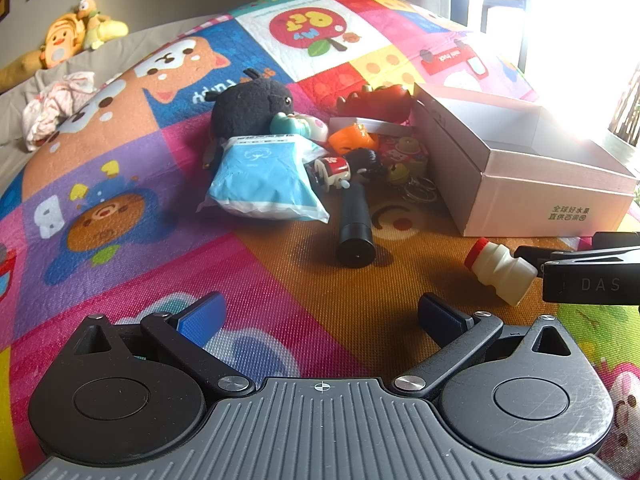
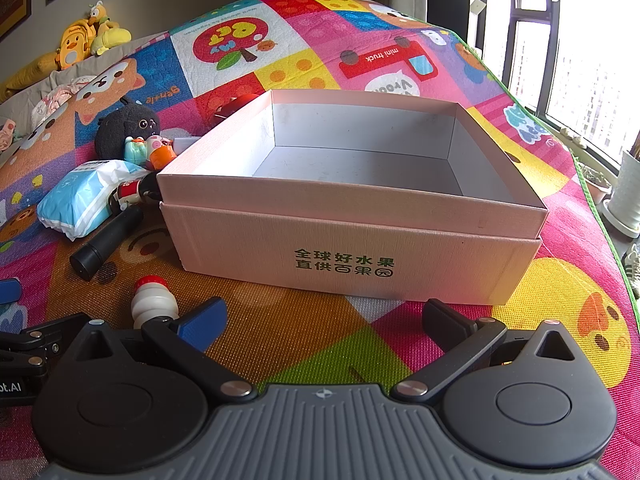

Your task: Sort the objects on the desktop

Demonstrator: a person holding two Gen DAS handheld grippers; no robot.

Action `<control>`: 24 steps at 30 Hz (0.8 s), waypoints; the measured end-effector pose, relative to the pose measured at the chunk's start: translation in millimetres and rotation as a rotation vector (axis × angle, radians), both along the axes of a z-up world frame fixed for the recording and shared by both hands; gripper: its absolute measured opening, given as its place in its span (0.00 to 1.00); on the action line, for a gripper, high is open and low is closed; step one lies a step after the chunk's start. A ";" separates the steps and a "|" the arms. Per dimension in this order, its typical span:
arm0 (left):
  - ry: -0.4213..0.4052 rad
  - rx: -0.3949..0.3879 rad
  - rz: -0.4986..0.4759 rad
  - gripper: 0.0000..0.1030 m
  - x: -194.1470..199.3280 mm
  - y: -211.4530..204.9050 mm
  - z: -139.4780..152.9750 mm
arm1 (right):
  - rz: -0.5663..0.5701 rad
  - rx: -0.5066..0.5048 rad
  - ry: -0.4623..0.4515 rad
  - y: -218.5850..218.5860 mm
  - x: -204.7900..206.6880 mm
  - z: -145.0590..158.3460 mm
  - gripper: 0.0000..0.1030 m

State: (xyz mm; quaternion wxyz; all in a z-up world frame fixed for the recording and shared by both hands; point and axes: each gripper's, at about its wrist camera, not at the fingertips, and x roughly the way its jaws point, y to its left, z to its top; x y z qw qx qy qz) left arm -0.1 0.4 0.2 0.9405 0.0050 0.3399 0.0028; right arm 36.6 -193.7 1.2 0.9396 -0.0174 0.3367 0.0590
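A pink cardboard box [image 2: 344,256] stands open and empty on the patterned mat; its near corner also shows in the left wrist view, box [image 1: 532,204]. Left of it lies a heap: a black plush toy [image 1: 248,106], a blue tissue pack [image 1: 262,178], an orange toy [image 1: 352,140], a red-and-white figure [image 1: 334,168] and a black cylinder [image 1: 354,226]. A small white bottle with a red cap [image 1: 500,268] lies on the mat, bottle [image 2: 154,300]. My left gripper [image 1: 320,316] is open over bare mat. My right gripper [image 2: 324,320] is open before the box, the bottle beside its left finger.
A colourful play mat [image 1: 120,208] covers the bed. Stuffed yellow toys [image 1: 76,32] and a bundle of cloth [image 1: 56,104] lie at the far left. A window [image 2: 580,60] and a white pot [image 2: 628,196] are at the right beyond the mat's edge.
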 end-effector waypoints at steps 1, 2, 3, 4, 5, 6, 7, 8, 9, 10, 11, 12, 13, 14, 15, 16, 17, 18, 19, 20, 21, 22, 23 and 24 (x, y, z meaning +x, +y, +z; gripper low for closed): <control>0.000 0.000 0.000 1.00 0.0 0.0 0.0 | 0.000 0.000 0.000 0.1 0.0 0.0 1.00; 0.000 0.000 0.000 1.00 0.0 -0.1 0.0 | 0.000 0.000 0.000 0.1 0.0 0.0 1.00; 0.000 0.001 0.000 1.00 0.0 0.0 0.0 | 0.000 0.000 0.000 0.1 0.0 -0.1 1.00; 0.000 0.001 0.000 1.00 0.0 0.0 0.0 | 0.000 0.000 0.000 0.1 0.0 -0.1 1.00; 0.000 0.001 0.000 1.00 0.0 0.0 0.0 | 0.000 0.000 0.000 0.2 0.0 -0.1 1.00; 0.000 0.000 0.000 1.00 0.0 0.0 0.0 | 0.000 0.000 0.000 0.2 0.0 -0.1 1.00; 0.000 0.000 0.000 1.00 0.0 0.0 0.0 | 0.000 0.000 0.000 0.2 0.0 -0.2 1.00; 0.000 0.000 0.000 1.00 0.0 0.0 0.0 | 0.000 0.000 0.000 0.2 0.0 -0.1 1.00; 0.000 0.000 0.000 1.00 0.0 0.0 0.0 | 0.000 0.000 0.000 0.2 0.1 -0.1 1.00; 0.000 0.001 0.000 1.00 0.0 0.1 0.0 | 0.000 -0.001 -0.001 0.2 0.0 0.0 1.00; 0.000 0.001 0.000 1.00 0.0 -0.1 0.0 | 0.000 -0.001 0.000 0.1 0.1 0.0 1.00; 0.000 0.001 0.000 1.00 0.0 0.0 0.0 | 0.000 -0.001 0.000 0.1 0.1 0.0 1.00; 0.001 0.002 0.000 1.00 0.0 0.0 0.0 | 0.000 -0.001 0.000 0.1 0.1 0.1 1.00; 0.001 0.002 0.000 1.00 0.0 0.0 0.0 | 0.001 -0.001 -0.001 0.1 0.1 0.1 1.00; 0.001 0.003 0.000 1.00 0.0 0.0 0.0 | 0.001 -0.001 -0.001 0.2 0.0 0.2 1.00; 0.002 0.003 -0.001 1.00 0.0 0.1 0.0 | 0.001 -0.001 -0.001 0.0 0.1 0.2 1.00; 0.003 0.005 -0.001 1.00 0.0 0.2 0.0 | 0.001 0.000 -0.001 0.0 0.1 0.2 1.00; 0.005 0.007 -0.002 1.00 0.1 0.5 0.2 | 0.001 0.000 -0.001 -0.1 0.1 0.3 1.00; 0.008 0.008 -0.004 1.00 -0.3 1.2 1.0 | 0.001 -0.001 -0.001 0.4 0.2 0.2 1.00; 0.014 0.010 -0.007 1.00 -0.4 2.2 2.4 | 0.001 -0.001 -0.001 0.6 0.4 0.1 1.00; 0.022 0.012 -0.013 1.00 2.0 2.6 3.0 | 0.001 -0.004 0.000 1.4 0.6 0.0 1.00; 0.040 0.015 -0.021 1.00 5.7 2.3 6.0 | 0.001 -0.006 -0.001 2.2 0.6 -0.2 1.00; 0.040 0.014 -0.022 1.00 4.5 0.0 5.0 | 0.001 -0.004 0.000 2.2 0.8 -0.4 1.00; 0.050 0.018 -0.033 1.00 9.0 0.9 8.7 | 0.001 -0.003 0.001 2.1 1.0 -0.6 1.00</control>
